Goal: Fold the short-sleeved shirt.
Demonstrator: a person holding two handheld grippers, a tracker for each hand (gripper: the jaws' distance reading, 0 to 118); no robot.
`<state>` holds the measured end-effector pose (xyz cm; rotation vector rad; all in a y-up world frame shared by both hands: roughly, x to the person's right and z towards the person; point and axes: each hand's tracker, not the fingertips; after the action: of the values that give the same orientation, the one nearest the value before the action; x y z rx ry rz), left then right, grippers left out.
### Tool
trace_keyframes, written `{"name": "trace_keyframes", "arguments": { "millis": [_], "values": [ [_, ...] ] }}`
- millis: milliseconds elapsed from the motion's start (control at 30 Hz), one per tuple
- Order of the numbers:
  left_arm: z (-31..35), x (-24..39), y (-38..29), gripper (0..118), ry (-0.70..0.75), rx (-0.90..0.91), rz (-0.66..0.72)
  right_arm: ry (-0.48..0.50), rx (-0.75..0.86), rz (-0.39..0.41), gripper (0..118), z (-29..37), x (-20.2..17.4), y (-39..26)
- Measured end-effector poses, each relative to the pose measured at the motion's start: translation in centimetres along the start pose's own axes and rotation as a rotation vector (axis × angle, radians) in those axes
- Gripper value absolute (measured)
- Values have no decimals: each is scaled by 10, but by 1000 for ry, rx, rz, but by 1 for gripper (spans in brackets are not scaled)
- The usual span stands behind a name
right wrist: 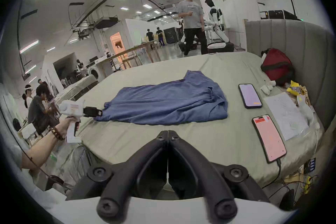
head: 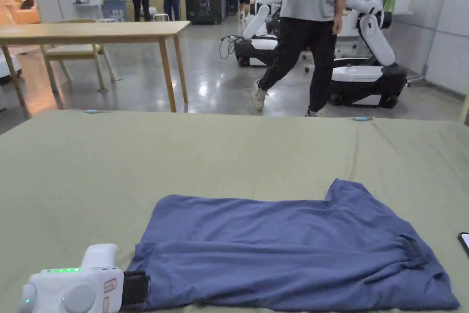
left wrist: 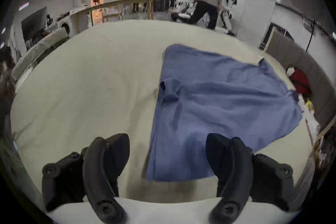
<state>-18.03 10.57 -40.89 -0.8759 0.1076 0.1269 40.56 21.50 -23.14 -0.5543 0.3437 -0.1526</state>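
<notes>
A blue short-sleeved shirt [head: 284,254] lies flat and partly folded on the green bed sheet [head: 183,162], with one sleeve sticking out at the far right. My left gripper [head: 137,287] rests at the shirt's near left corner. In the left gripper view the left gripper [left wrist: 167,148] is open wide, and the shirt [left wrist: 218,100] has its edge lying between the jaws, unpinched. My right gripper [right wrist: 168,134] is shut on nothing, held over the sheet's near edge, short of the shirt [right wrist: 163,100]. From there the left gripper [right wrist: 99,113] shows at the cloth's left end.
Two phones [right wrist: 250,95] [right wrist: 269,137], a sheet of paper [right wrist: 287,115] and a red bag [right wrist: 276,66] sit on the bed right of the shirt, by a grey headboard [right wrist: 291,40]. A person [head: 311,30] walks past the far edge. A wooden table [head: 91,32] stands beyond.
</notes>
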Motion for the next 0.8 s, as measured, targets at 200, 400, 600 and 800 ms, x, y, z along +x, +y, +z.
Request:
{"name": "trace_keyframes", "arguments": {
  "millis": [200,400,600,800],
  "values": [
    [13,32,-15,8,59,34,-125,-38,-45,23,1,-9,6,4],
    [11,33,-18,5,41,30,-145,-98,-135,160,1,-87,30,41],
    [17,29,-13,4,7,32,-118,-147,-227,58,73,-188,94,61],
    [17,30,-13,4,7,39,-132,-266,-355,104,76,-243,118,58]
  ]
}}
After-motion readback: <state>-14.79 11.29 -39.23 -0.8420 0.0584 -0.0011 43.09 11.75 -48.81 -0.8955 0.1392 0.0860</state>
